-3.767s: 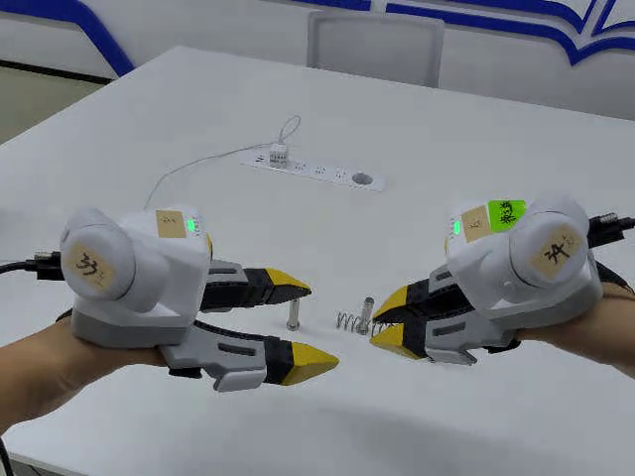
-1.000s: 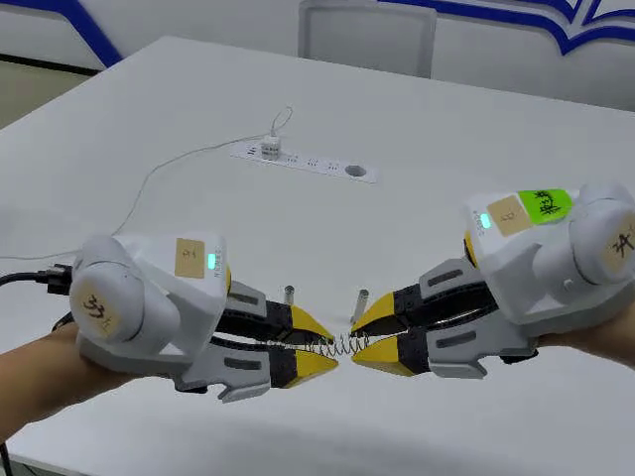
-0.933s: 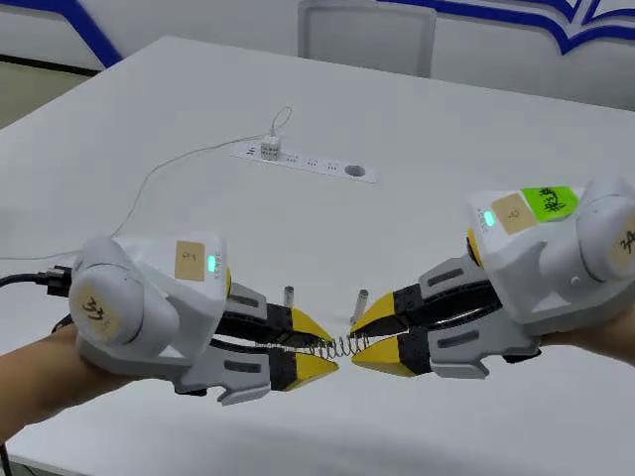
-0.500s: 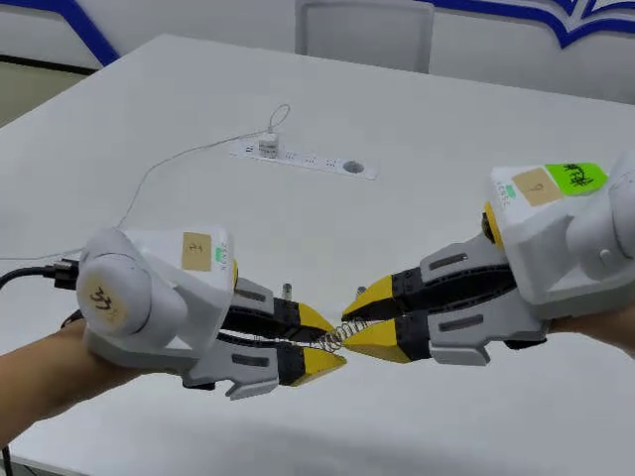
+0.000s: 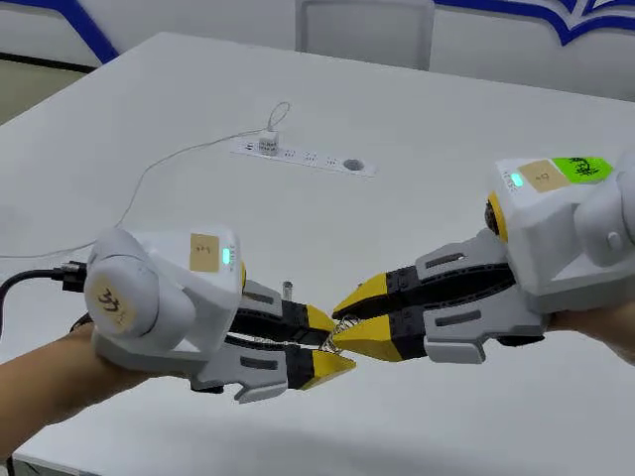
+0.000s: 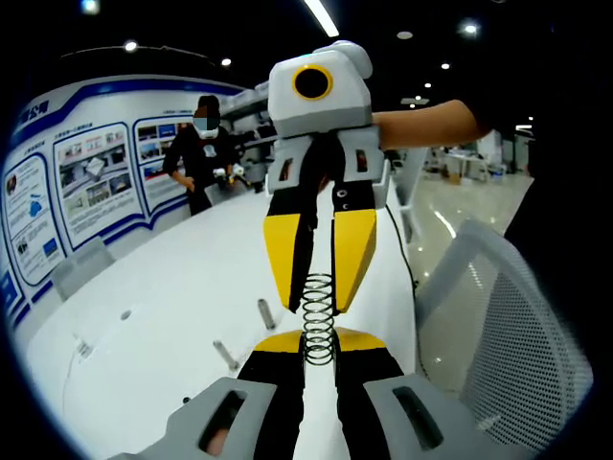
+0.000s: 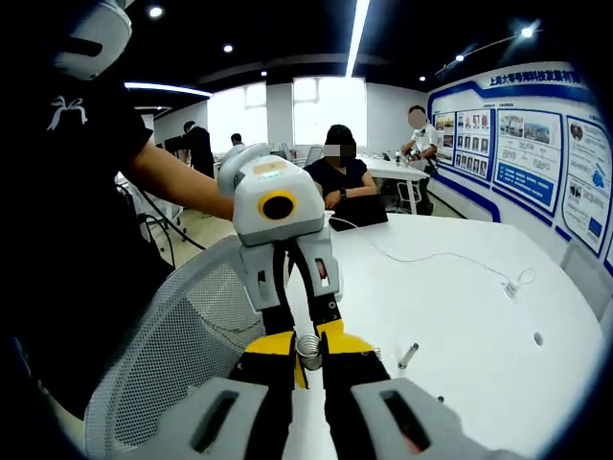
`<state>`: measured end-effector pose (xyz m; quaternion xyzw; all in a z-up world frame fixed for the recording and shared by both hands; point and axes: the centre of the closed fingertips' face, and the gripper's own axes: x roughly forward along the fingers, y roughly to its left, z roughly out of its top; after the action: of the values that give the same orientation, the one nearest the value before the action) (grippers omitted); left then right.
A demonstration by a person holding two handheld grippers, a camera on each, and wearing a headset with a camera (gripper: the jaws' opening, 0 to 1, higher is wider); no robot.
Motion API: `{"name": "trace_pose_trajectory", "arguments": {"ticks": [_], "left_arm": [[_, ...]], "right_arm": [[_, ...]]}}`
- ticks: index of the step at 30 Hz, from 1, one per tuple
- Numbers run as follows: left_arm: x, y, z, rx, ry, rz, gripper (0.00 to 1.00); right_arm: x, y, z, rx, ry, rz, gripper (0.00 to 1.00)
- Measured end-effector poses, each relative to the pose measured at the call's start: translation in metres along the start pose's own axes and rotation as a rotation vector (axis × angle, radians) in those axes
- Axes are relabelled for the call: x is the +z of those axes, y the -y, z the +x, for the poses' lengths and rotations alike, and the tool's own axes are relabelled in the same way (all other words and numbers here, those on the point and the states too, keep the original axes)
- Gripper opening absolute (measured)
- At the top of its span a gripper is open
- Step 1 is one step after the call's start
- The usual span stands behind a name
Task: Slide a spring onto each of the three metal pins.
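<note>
White bench under me, a power strip farther back. The spring bridges the two grippers above the surface, one end pinched in the left gripper's narrow jaws and the other in the right gripper's jaws. Both point inward, tips nose to nose, hands low at either side. A pin stands upright just behind.

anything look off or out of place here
Only one oddity: the spring is pinched at both ends, by the left gripper and the right gripper, away from the bare pins. Nothing looks spilled or damaged.
</note>
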<state>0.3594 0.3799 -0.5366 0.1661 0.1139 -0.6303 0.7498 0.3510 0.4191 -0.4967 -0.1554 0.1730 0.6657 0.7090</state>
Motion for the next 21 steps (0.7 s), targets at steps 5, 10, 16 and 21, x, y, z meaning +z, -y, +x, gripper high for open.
{"name": "trace_pose_trajectory", "arguments": {"ticks": [5,10,16,21], "left_arm": [[0.002,0.0,0.0,0.002,0.011,-0.008,0.1],[0.002,0.003,-0.002,-0.004,0.014,-0.023,0.11],[0.0,-0.003,-0.003,0.017,0.012,-0.039,0.12],[-0.002,-0.007,-0.006,0.034,0.009,-0.051,0.13]], "right_arm": [[0.003,0.0,0.001,0.002,0.01,0.013,0.11],[0.004,-0.003,0.003,-0.005,0.001,0.01,0.11],[0.004,0.003,0.006,-0.04,-0.016,-0.014,0.1],[0.0,0.008,0.007,-0.054,-0.035,-0.015,0.1]]}}
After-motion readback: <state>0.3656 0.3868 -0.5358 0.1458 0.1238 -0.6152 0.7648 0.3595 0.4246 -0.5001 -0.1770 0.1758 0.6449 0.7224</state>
